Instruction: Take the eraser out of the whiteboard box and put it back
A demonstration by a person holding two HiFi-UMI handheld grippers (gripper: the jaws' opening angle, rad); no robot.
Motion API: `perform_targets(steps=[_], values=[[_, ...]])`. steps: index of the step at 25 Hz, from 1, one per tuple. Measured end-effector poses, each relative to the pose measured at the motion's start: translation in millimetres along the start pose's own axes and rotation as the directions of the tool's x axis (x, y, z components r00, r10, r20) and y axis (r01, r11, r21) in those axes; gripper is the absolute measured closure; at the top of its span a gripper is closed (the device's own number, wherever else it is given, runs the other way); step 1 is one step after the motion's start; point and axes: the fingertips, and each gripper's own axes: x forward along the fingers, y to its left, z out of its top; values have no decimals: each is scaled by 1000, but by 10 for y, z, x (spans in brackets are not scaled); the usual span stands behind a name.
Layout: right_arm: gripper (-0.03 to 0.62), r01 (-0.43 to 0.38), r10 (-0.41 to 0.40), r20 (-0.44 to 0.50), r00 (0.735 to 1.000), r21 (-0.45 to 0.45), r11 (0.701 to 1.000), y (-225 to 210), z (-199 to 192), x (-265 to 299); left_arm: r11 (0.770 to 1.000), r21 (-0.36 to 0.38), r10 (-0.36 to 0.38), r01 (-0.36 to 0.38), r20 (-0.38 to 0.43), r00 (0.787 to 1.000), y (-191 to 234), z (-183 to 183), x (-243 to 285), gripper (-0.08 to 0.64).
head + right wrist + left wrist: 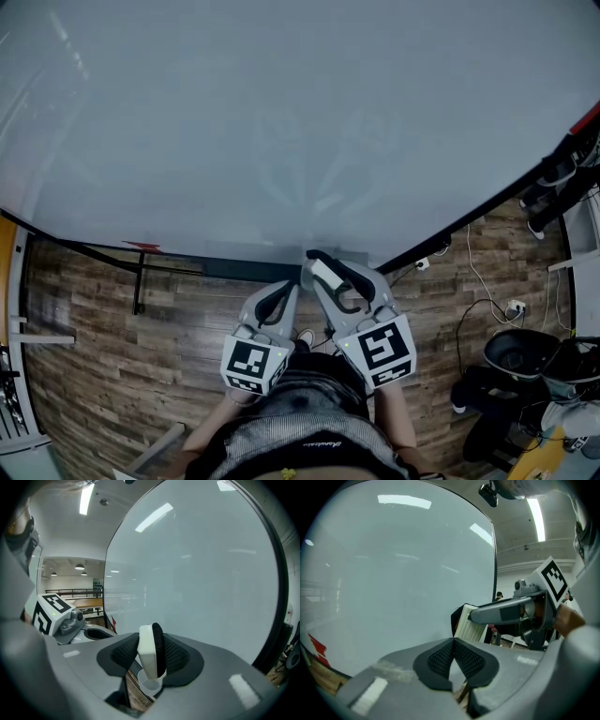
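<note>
Right tool (151, 654) is clamped on the eraser (145, 660): one pad on the white plastic back, the other on the black felt face. Left tool (453, 657) is closed on nothing, pads meeting, parked just left of the right one.

The eraser is out of the box, held on edge just in front of the lower edge of the whiteboard (281, 122), above the wood floor (103, 337). The pale grey strip (246, 251) along that edge looks like the box, but I can't confirm it.

Handling, my read:
- Light, so you need no real clamping force.
- The shell looks like stiff moulded plastic with ribbed sides. It's smooth, so it may slip if you twist it.
- The felt is soft and gives under the pad, so expect a slightly spongy grip with some tilt.
- It isn't fragile, so a short drop into the box shouldn't hurt it.

Where to hold: the current back-to-felt pinch near mid-length works. A good part of the body pokes past the pads, so watch that end as you lower it. For more control, take it across the ribbed sides, plastic on both pads.
</note>
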Motion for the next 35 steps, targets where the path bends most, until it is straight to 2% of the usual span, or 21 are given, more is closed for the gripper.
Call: perform_targets(steps=[12, 25, 35], values=[[431, -5, 5, -77, 997, -4, 1000, -61, -361, 222, 1000, -6, 19, -19, -4, 1000, 52, -10, 0, 560], [430, -26, 30, -162, 986, 30, 999, -91, -832, 467, 998, -1, 59, -59, -13, 998, 199, -26, -45, 560], [430, -26, 35, -215, 976, 48, 999, -69, -1104, 587, 999, -3, 54, -54, -19, 998, 244, -36, -52, 560]])
